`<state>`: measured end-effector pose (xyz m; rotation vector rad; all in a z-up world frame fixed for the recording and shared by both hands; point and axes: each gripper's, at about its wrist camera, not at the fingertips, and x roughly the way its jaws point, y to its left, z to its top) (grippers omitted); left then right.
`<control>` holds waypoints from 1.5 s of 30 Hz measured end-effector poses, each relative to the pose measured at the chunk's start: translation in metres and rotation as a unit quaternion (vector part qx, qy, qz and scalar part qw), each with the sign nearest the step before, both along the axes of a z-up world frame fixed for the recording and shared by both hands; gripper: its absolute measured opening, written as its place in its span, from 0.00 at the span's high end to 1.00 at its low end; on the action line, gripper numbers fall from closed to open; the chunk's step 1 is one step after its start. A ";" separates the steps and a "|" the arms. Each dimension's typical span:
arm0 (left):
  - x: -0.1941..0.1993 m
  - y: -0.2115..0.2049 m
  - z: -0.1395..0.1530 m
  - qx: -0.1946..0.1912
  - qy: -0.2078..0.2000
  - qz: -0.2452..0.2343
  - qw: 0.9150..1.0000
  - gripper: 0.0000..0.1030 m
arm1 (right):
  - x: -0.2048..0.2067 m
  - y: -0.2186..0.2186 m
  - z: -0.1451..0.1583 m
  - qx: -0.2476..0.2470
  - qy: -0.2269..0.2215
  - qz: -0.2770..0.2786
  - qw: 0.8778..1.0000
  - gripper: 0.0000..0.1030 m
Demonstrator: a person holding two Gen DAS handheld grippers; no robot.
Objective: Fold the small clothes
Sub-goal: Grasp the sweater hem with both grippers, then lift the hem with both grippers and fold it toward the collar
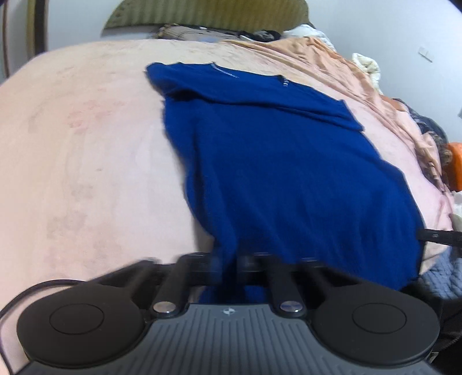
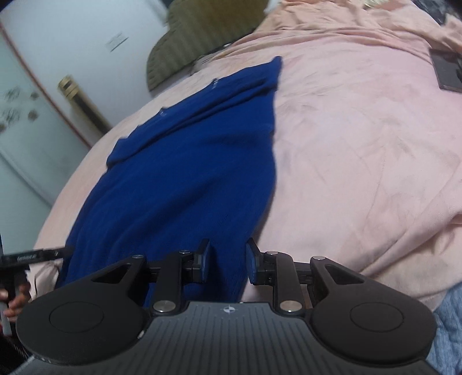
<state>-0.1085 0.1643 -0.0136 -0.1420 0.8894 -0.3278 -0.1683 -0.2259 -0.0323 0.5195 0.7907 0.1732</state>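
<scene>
A dark blue shirt (image 1: 274, 173) lies spread flat on a pink bed cover (image 1: 86, 144), collar end far from me and hem toward me. My left gripper (image 1: 228, 265) is at the hem, blurred, its fingers shut on the blue cloth near the shirt's left corner. In the right wrist view the same shirt (image 2: 187, 173) runs away from my right gripper (image 2: 228, 261). Its two blue pads stand apart with the hem's right corner lying in the gap between them. The left gripper (image 2: 29, 255) shows at the left edge, held by a hand (image 2: 17, 300).
An olive striped headboard (image 1: 202, 14) stands at the far end of the bed. Rumpled orange bedding (image 1: 317, 49) and an orange object (image 1: 456, 167) lie along the right side. A dark flat object (image 2: 446, 69) rests on the cover (image 2: 361, 144). A grey quilt (image 1: 444, 274) hangs at the near edge.
</scene>
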 end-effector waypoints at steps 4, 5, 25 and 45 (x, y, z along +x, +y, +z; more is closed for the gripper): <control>-0.010 -0.006 0.029 -0.006 -0.063 -0.004 0.998 0.94 | -0.003 0.004 0.011 -0.021 -0.011 -0.006 1.000 0.94; -0.009 -0.007 0.038 -0.011 -0.077 -0.006 0.997 0.94 | -0.004 0.004 0.017 -0.023 -0.021 -0.008 0.999 0.94; 0.079 0.018 0.002 -0.118 -0.001 0.093 0.989 0.43 | 0.063 -0.051 -0.001 0.041 -0.009 -0.105 0.994 0.62; 0.042 -0.010 0.012 -0.186 -0.002 0.064 0.981 0.92 | 0.044 -0.045 -0.016 0.202 -0.016 -0.090 0.975 0.90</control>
